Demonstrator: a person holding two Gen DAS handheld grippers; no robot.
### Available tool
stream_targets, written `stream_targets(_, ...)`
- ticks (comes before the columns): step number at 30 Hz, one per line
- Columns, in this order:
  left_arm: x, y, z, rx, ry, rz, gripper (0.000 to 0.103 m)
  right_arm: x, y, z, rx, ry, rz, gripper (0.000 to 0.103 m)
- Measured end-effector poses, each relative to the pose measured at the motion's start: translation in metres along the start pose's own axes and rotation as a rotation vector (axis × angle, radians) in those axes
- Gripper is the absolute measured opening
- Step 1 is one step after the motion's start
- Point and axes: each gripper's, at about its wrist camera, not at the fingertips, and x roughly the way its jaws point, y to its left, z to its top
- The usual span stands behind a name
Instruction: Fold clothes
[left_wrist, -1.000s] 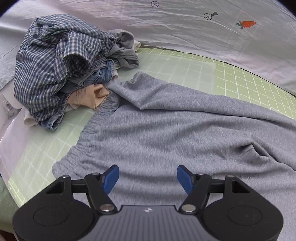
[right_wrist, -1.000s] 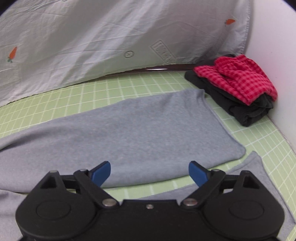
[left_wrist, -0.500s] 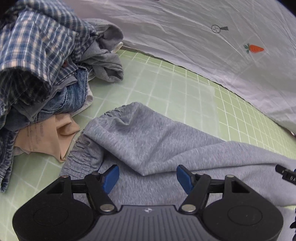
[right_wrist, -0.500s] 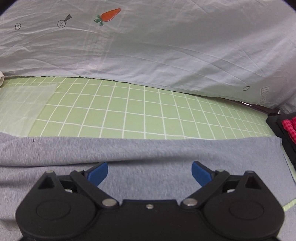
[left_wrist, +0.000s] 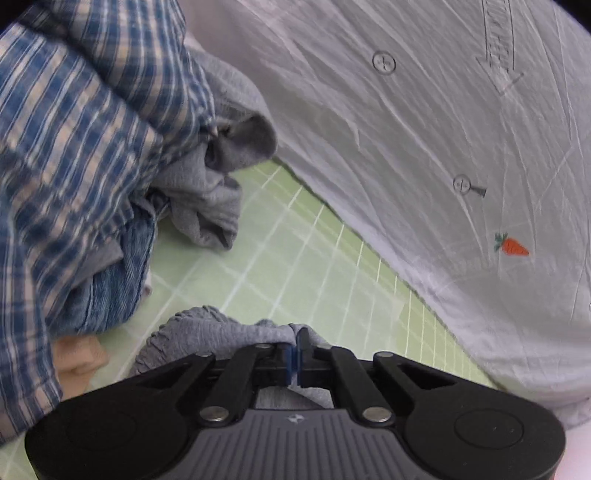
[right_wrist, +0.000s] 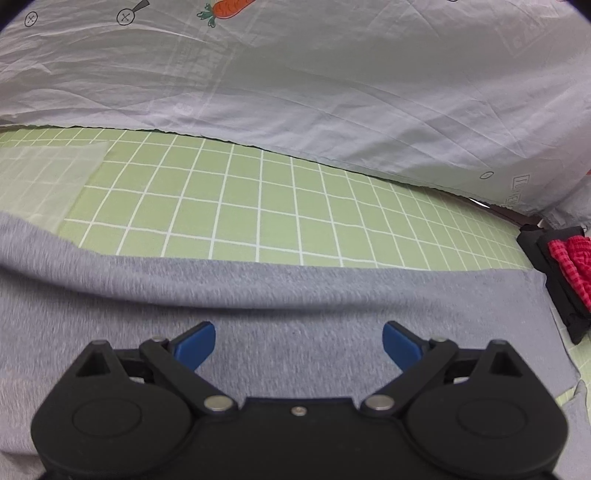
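Clothes pile (left_wrist: 85, 166) crowds left claw (left_wrist: 294, 356); folded stack (right_wrist: 565, 273) at right edge of green mat (right_wrist: 258, 206). Left claw pinches grey pants (left_wrist: 207, 332) at the waistband. Right claw (right_wrist: 299, 343) spread, pants (right_wrist: 295, 302) lying flat beneath it

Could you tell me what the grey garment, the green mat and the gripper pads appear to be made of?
Grey garment: looks like soft heathered jersey knit, matte, with a gathered elastic waistband. Green mat: smooth, slightly glossy sheet printed with a white grid, probably vinyl or rubber cutting mat. Pads on the right hand-held gripper: blue, matte, likely rubber or soft plastic; the look leaves it open.
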Motion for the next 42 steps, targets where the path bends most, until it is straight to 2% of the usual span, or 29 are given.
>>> stream_targets(1, 0.004, -0.006, 0.003, 0.047, -0.007, 0.038, 0.012, 0.001, 0.002, -0.001, 0.004, 0.007, 0.006, 0.098)
stream_targets(3, 0.013, -0.019, 0.01, 0.145, -0.019, 0.117, 0.045, 0.004, 0.006, -0.002, 0.004, 0.015, 0.018, 0.098)
stream_targets(4, 0.017, -0.026, 0.013, 0.195, -0.025, 0.157, 0.054, 0.005, 0.009, -0.002, 0.001, 0.016, 0.024, 0.098)
stream_targets(5, 0.016, -0.03, 0.01, 0.249, -0.021, 0.175, 0.068, 0.006, 0.011, -0.002, -0.005, 0.015, 0.028, 0.098)
stream_targets(6, 0.015, -0.033, 0.006, 0.305, -0.018, 0.193, 0.075, 0.007, 0.013, -0.001, -0.005, 0.013, 0.034, 0.098)
stream_targets(9, 0.006, -0.032, -0.013, 0.397, 0.015, 0.222, 0.08, 0.013, 0.02, 0.003, 0.003, 0.016, 0.062, 0.098)
stream_targets(16, -0.019, 0.001, -0.063, 0.418, 0.144, 0.32, 0.081, 0.038, 0.025, 0.014, 0.063, 0.019, 0.157, 0.102)
stream_targets(19, -0.026, 0.012, -0.079, 0.415, 0.167, 0.348, 0.082, 0.059, 0.012, 0.023, 0.181, 0.034, 0.198, 0.103)
stream_targets(22, -0.031, 0.023, -0.087, 0.417, 0.174, 0.403, 0.082, 0.074, 0.001, 0.034, 0.242, 0.021, 0.178, 0.103)
stream_targets(25, -0.04, 0.03, -0.089, 0.423, 0.171, 0.435, 0.082, 0.079, -0.006, 0.043, 0.243, 0.028, 0.155, 0.101)
stream_targets(29, -0.06, 0.034, -0.094, 0.421, 0.17, 0.457, 0.082, 0.056, -0.026, 0.04, 0.276, -0.009, 0.153, 0.101)
stream_targets(33, -0.083, 0.036, -0.11, 0.406, 0.167, 0.468, 0.082, 0.025, -0.048, 0.015, 0.294, -0.021, 0.141, 0.101)
stream_targets(40, -0.117, 0.044, -0.135, 0.35, 0.146, 0.484, 0.083, -0.03, -0.085, -0.063, 0.283, 0.006, 0.109, 0.101)
stream_targets(42, -0.119, 0.046, -0.143, 0.347, 0.163, 0.497, 0.083, -0.04, -0.092, -0.086, 0.278, 0.027, 0.097, 0.101)
